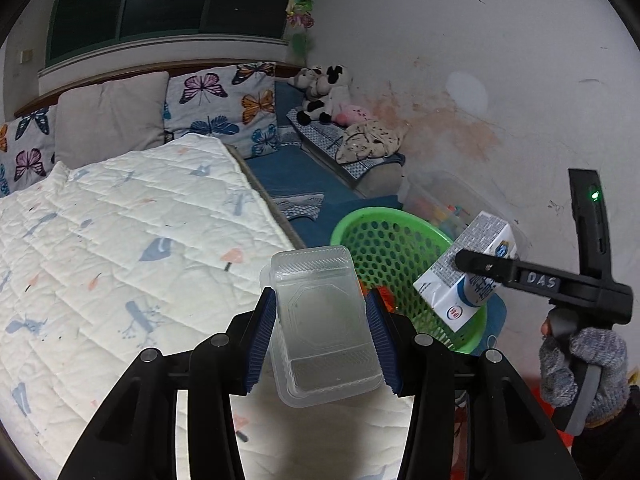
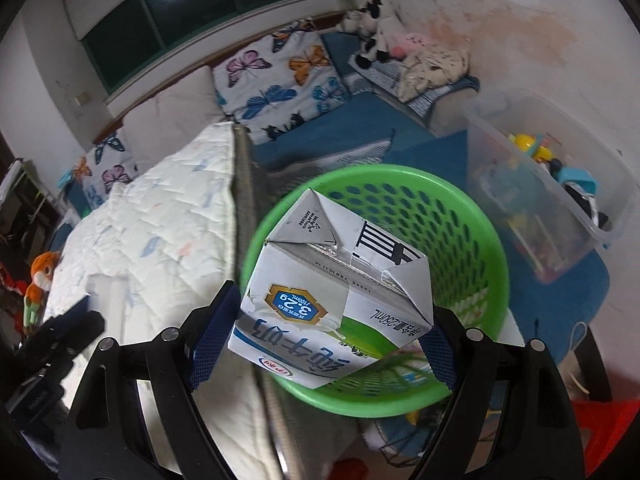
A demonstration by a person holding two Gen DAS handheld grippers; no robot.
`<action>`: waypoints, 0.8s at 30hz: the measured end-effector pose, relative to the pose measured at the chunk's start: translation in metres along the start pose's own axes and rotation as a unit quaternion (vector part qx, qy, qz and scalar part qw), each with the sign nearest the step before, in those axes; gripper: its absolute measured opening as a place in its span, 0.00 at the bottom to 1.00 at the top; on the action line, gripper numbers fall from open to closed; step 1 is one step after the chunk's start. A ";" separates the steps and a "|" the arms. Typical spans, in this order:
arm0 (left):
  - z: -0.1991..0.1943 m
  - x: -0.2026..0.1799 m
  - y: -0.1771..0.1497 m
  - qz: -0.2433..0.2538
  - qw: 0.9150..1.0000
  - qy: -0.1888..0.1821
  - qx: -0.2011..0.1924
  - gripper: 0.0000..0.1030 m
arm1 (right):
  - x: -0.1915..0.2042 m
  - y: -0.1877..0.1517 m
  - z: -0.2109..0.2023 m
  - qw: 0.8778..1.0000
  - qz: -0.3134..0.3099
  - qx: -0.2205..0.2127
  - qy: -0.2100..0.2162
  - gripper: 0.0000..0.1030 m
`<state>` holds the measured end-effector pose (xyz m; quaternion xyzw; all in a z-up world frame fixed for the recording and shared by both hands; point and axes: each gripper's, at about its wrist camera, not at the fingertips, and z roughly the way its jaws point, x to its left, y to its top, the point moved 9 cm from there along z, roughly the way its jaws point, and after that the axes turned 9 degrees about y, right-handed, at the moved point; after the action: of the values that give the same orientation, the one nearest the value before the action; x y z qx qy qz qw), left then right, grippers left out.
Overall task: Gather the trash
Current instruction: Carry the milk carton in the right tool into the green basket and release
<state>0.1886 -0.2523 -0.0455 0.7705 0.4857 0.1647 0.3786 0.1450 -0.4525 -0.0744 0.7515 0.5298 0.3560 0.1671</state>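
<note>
Beside the right edge of the quilted bed [image 1: 120, 240], a green perforated basket [image 2: 440, 208], mouth up, the drop target for both loads. Directly over that mouth in the right wrist view, a milk carton [image 2: 340, 300], clamped across its width by the right gripper [image 2: 324, 336] with jaws wide, long axis tilted away toward the far rim; probably only a release needed here. Farther off, over the bed's right edge and short of the near rim, a clear plastic tray [image 1: 320, 320], pinched about half-open in the left gripper [image 1: 320, 340], long axis along the fingers. Right hand nearer; basket ahead and right of the left.
</note>
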 end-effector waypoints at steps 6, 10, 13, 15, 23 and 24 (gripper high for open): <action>0.005 -0.015 0.000 0.012 1.000 -0.003 0.005 0.44 | -0.016 -0.009 0.010 1.000 -0.006 0.012 -0.025 0.80; 0.007 -0.021 0.001 0.017 1.000 -0.006 0.007 0.44 | -0.024 -0.014 0.016 0.999 -0.012 0.019 -0.036 0.80; 0.009 -0.026 0.002 0.021 1.000 -0.008 0.009 0.44 | -0.028 -0.017 0.020 0.999 -0.016 0.024 -0.042 0.80; 0.010 -0.031 0.003 0.024 1.000 -0.010 0.010 0.44 | -0.031 -0.019 0.022 0.998 -0.018 0.027 -0.044 0.80; 0.015 -0.043 0.004 0.033 0.999 -0.013 0.012 0.44 | -0.039 -0.025 0.031 0.998 -0.021 0.043 -0.049 0.80; 0.016 -0.044 0.004 0.034 0.999 -0.013 0.013 0.44 | -0.039 -0.026 0.032 0.998 -0.022 0.044 -0.051 0.80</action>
<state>0.1803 -0.2986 -0.0478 0.7936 0.4562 0.1609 0.3692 0.1428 -0.4745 -0.1272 0.7632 0.5521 0.2901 0.1687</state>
